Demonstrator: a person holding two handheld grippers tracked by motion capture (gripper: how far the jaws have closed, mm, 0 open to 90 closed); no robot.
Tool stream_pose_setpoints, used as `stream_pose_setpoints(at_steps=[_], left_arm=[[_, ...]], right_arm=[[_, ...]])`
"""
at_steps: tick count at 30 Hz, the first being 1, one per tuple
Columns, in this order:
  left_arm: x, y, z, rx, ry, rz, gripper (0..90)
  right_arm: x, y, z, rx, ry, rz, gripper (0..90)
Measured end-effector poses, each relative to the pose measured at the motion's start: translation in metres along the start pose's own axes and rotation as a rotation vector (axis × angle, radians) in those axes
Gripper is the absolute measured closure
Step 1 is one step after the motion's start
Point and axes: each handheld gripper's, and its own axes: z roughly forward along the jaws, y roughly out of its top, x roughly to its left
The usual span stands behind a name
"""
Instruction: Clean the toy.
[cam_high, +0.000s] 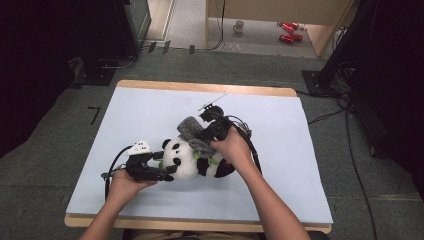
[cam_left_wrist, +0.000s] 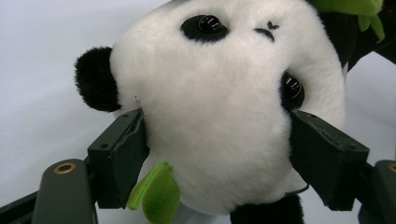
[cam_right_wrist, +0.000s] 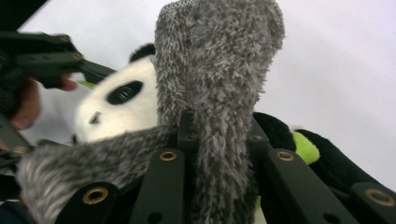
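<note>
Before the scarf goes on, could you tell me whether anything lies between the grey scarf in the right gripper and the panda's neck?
Nothing visible does. The right gripper is shut on the grey scarf just above the panda, whose head the left gripper clamps from both sides, off the neck.

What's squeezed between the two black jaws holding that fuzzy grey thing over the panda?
The grey fuzzy cloth itself: the right gripper pinches a fold of it, seen in the right gripper view, with the panda behind.

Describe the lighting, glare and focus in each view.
High view: evenly lit table, dark corners, slightly soft overall. Left gripper view: sharp panda toy, glints on its eyes, near jaws soft. Right gripper view: grey fuzzy cloth crisp, panda and far hand blurred, backdrop washed out.
</note>
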Motion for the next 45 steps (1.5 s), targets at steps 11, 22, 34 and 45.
stream_pose_setpoints(at_steps=[11, 22, 34, 45], left_arm=[[-0.002, 0.005, -0.002, -0.011, 0.036, -0.011, 27.1], [-0.001, 0.008, -0.001, -0.007, 0.062, -0.049, 38.7], [0.000, 0.010, 0.000, -0.042, 0.056, -0.054, 41.9], [0.001, 0.010, 0.000, -0.045, 0.051, -0.065, 42.3]], right_arm=[[0.042, 0.024, -0.025, -0.088, 0.081, -0.065, 76.7], [0.059, 0.010, 0.032, 0.032, 0.113, -0.111, 76.5], [0.043, 0.009, 0.022, 0.018, 0.059, -0.134, 76.8], [0.021, 0.008, 0.006, 0.015, 0.001, -0.066, 76.4]])
